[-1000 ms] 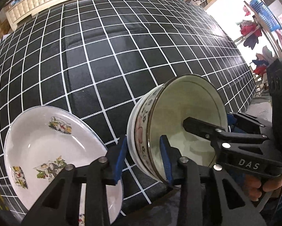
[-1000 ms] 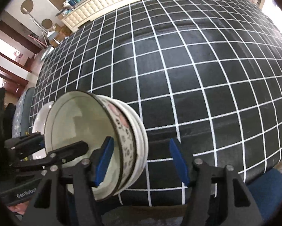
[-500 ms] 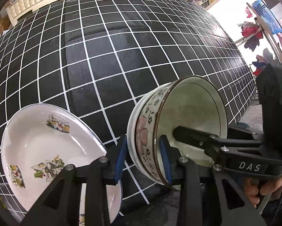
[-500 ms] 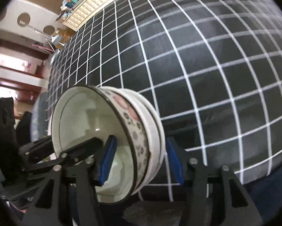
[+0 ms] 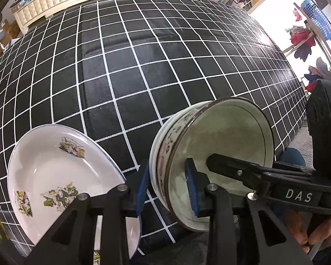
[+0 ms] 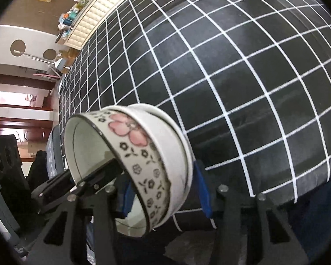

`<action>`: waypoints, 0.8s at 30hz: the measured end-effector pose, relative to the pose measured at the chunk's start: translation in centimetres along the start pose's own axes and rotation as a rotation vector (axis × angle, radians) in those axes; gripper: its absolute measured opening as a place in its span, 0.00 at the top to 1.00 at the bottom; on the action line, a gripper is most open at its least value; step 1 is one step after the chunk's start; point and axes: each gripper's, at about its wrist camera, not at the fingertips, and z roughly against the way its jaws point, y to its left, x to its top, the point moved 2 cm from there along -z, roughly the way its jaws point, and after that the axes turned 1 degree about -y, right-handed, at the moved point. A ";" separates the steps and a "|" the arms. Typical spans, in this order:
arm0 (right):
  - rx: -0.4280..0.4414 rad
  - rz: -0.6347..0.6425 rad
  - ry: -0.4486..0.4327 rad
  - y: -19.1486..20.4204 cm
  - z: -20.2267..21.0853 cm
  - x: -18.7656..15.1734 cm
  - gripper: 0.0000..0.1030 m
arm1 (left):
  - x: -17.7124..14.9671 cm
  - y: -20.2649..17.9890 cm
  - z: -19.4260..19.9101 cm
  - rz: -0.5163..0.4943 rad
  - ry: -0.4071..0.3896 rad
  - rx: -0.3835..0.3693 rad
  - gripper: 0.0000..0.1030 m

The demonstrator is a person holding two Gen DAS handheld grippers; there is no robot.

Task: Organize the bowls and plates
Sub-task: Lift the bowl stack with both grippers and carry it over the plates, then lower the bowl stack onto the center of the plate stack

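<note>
Since 1 s ago, bowl stack (image 5: 209, 154) was tipped further & lifted above checkered cloth (image 5: 143, 66), rt of plate (image 5: 55, 172). Stack was pinched by L gripper (image 5: 167, 190) & R gripper (image 6: 163, 190).

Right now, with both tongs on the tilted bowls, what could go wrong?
The stacked bowls are tipped nearly on edge; the inner one could slide out. Left tongs and right tongs both pinch the same rim, so uneven pulling may twist it loose. The plate lies close below, risking a knock.
</note>
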 end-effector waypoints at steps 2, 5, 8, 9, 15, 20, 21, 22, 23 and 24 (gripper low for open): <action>0.009 -0.020 0.001 -0.3 0.2 0.0 0.49 | 0.2 -0.2 0.1 -0.001 -0.005 0.009 0.73; 0.017 -0.033 0.003 0.5 -0.2 0.4 0.50 | 0.4 -0.6 0.6 -0.007 -0.017 0.021 0.73; 0.015 -0.017 -0.006 1.2 0.2 0.6 0.50 | 0.6 -1.0 1.3 -0.009 -0.031 0.026 0.73; 0.015 -0.001 -0.013 1.5 0.4 0.6 0.50 | 0.7 -1.0 1.6 -0.009 -0.041 0.029 0.73; 0.011 0.051 -0.026 4.1 0.6 0.8 0.50 | 0.5 -0.4 3.8 0.009 -0.079 0.040 0.73; 0.026 0.131 -0.021 7.7 1.0 0.7 0.50 | 0.3 1.0 7.1 0.042 -0.129 0.071 0.73; 0.029 0.146 -0.016 8.5 0.9 0.7 0.50 | 0.1 1.6 8.0 0.057 -0.138 0.078 0.73; 0.032 0.163 -0.011 9.3 0.8 0.7 0.50 | 0.0 2.3 8.7 0.070 -0.149 0.089 0.73; 0.038 0.183 -0.004 10.3 0.6 0.7 0.50 | -0.2 2.9 9.2 0.080 -0.157 0.095 0.73; 0.042 0.200 0.003 11.2 0.2 0.7 0.50 | -0.4 3.8 9.9 0.099 -0.167 0.105 0.73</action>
